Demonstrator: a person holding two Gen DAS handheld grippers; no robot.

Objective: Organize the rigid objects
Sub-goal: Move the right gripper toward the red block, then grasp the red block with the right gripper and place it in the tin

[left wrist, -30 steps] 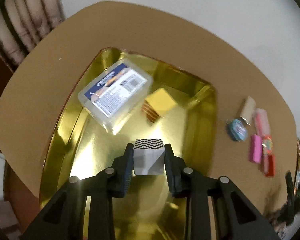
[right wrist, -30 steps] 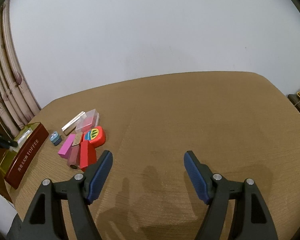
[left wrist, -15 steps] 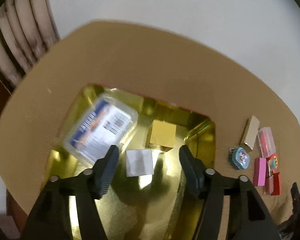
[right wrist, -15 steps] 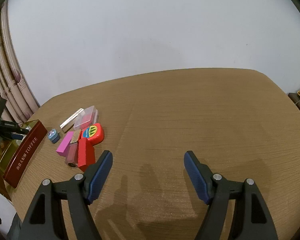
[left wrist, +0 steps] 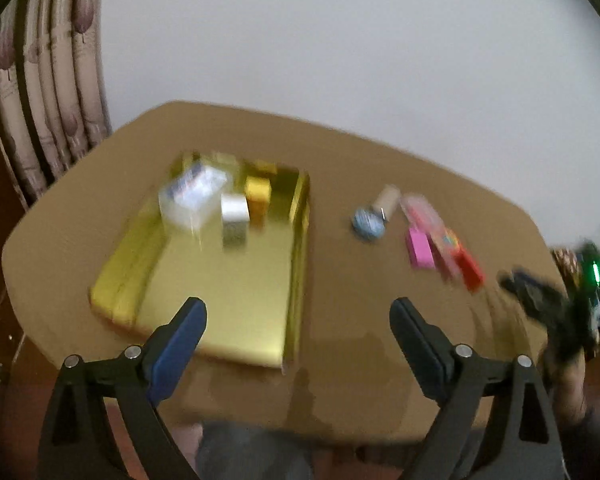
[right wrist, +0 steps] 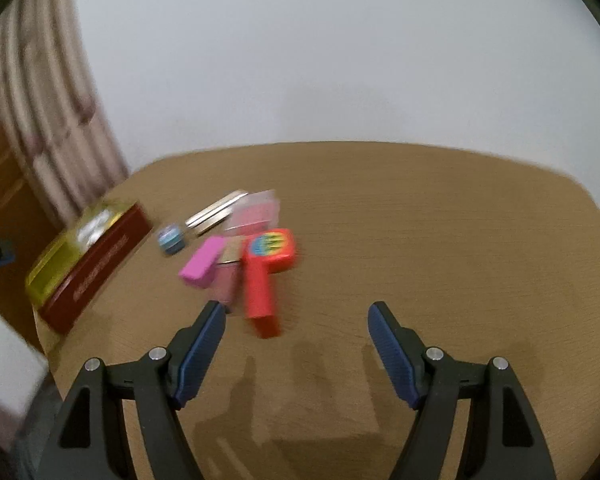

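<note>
Released a second ago, the silver box (left wrist: 234,216) now sits in the gold tin tray (left wrist: 220,320), and the left tool (left wrist: 298,334) that carried it has backed away to the lower edge of the left wrist view; its jaws are opening, wide apart, with nothing between them. In that blurred view the silver box stands in the upper part of the tray, touching or just beside a gold box (left wrist: 258,196) and a clear plastic case (left wrist: 192,196) with a blue label. Packing them close in one corner probably leaves the rest of the tray free for what follows.

On the brown worktop (right wrist: 440,240), right of the tray, the unsorted pile waits: a small round blue tin (right wrist: 171,238), a pink block (right wrist: 202,262), a red toy (right wrist: 266,276) with a rainbow-coloured face, a clear pink case (right wrist: 256,212) and a silvery bar (right wrist: 214,214). They lie bunched, several touching.

The right tool (right wrist: 296,338) hangs over the lower middle of its own view, jaws apart and empty, with the red toy's handle just above its left jaw. That suggests the red toy or a neighbour is the next pick.
</note>
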